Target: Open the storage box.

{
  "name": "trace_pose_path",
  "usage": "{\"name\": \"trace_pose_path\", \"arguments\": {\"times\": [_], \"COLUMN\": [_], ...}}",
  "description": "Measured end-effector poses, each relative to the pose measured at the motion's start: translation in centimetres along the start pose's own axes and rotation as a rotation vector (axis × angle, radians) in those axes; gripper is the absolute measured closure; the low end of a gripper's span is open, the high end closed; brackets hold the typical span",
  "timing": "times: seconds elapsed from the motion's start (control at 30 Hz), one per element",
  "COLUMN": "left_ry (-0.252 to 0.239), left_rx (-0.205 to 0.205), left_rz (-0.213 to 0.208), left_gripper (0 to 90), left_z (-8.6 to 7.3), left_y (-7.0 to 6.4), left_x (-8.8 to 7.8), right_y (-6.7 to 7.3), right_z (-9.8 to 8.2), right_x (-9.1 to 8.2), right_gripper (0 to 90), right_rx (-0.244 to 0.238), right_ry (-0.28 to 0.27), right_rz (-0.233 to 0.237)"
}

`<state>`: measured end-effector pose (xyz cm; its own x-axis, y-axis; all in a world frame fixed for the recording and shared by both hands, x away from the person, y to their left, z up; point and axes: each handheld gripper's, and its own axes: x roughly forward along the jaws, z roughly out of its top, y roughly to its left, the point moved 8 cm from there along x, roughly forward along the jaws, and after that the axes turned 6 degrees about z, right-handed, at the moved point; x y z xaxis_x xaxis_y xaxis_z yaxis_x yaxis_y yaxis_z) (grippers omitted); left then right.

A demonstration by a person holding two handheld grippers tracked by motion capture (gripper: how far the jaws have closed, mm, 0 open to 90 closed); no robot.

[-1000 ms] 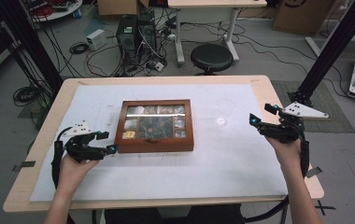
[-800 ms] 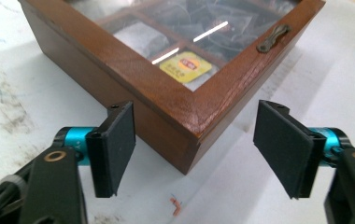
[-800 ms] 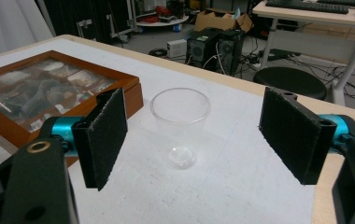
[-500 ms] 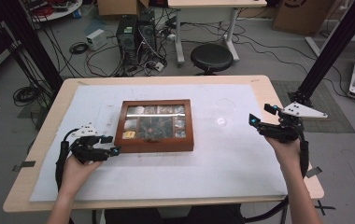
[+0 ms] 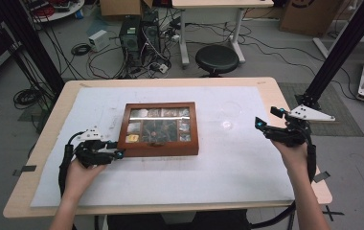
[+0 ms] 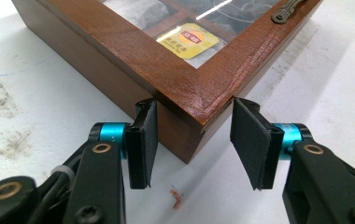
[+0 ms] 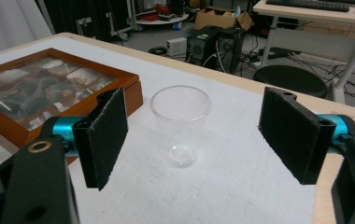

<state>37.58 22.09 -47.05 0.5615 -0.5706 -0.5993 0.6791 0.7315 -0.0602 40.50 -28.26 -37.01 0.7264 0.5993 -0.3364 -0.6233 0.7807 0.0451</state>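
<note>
On the table [image 5: 266,91], mid-left: wooden tea box [image 5: 161,129], glass lid down, long axis across the table.
Relation: near-left corner wedged between left tool [image 6: 195,140] pads [image 6: 250,144]; box ahead of that tool, left hand nearer.
Left tool: just been closing, pads flanking the corner, contact unclear.
Right tool [image 7: 203,135]: spread wide, empty, aimed at clear plastic cup [image 7: 180,123].
Materials: glossy reddish wood, yellow tea sachet [image 6: 187,39], white table cover.

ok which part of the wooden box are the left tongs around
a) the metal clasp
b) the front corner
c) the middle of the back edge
b: in the left gripper view the left tongs straddle the front corner of the wooden box, with the metal clasp farther along.
</note>
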Motion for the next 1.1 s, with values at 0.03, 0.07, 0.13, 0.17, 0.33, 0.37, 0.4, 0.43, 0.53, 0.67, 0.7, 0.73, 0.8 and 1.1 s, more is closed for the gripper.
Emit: {"name": "trace_pose_path", "arguments": {"times": [0.03,0.07,0.13,0.17,0.33,0.37,0.4,0.43,0.53,0.67,0.7,0.73,0.8,1.1], "left_ry": [0.0,0.003,0.006,0.01,0.011,0.01,0.009,0.007,0.005,-0.041,-0.056,-0.06,-0.064,-0.096], "left_rx": [0.0,0.006,0.013,0.015,0.015,0.015,0.014,0.013,0.013,0.012,0.013,0.018,0.024,0.008], "left_rz": [0.0,0.001,0.007,0.011,0.012,0.012,0.01,0.01,0.01,-0.004,-0.004,0.0,0.01,0.034], "left_gripper": [51.7,51.7,53.4,53.6,53.7,53.7,53.7,53.7,53.7,54.2,54.6,54.6,55.8,55.8], "left_z": [0.0,0.0,0.0,0.1,0.1,0.1,0.1,0.1,0.1,0.6,0.8,0.9,0.9,1.6], "left_y": [0.0,0.0,0.0,-0.1,-0.1,-0.1,-0.1,-0.1,-0.1,-0.3,-0.3,-0.4,-0.4,-0.5], "left_x": [0.0,0.0,-0.1,-0.2,-0.2,-0.2,-0.2,-0.2,-0.2,-0.4,-0.5,-0.5,-0.5,-0.7], "right_y": [0.0,0.0,0.0,0.0,0.1,0.1,0.1,0.1,0.1,0.1,0.2,0.2,0.2,0.2], "right_z": [0.0,0.0,0.0,0.0,-0.1,-0.1,-0.1,-0.1,-0.1,-0.1,-0.1,-0.1,-0.1,-0.2], "right_x": [0.0,0.0,0.1,0.1,0.2,0.2,0.2,0.3,0.3,0.4,0.4,0.4,0.5,0.5], "right_gripper": [24.6,24.6,24.6,24.6,24.6,24.6,24.6,24.6,24.6,24.6,24.6,24.6,24.6,24.6], "right_rx": [0.0,0.0,0.002,-0.001,0.002,0.003,0.0,-0.001,0.002,-0.001,0.002,0.002,0.0,-0.001], "right_ry": [0.0,0.0,0.003,0.002,0.004,0.005,0.004,0.005,0.006,0.006,0.007,0.007,0.008,0.007], "right_rz": [0.0,0.0,0.0,0.001,0.003,0.002,0.003,0.003,0.003,0.006,0.006,0.005,0.008,0.008]}}
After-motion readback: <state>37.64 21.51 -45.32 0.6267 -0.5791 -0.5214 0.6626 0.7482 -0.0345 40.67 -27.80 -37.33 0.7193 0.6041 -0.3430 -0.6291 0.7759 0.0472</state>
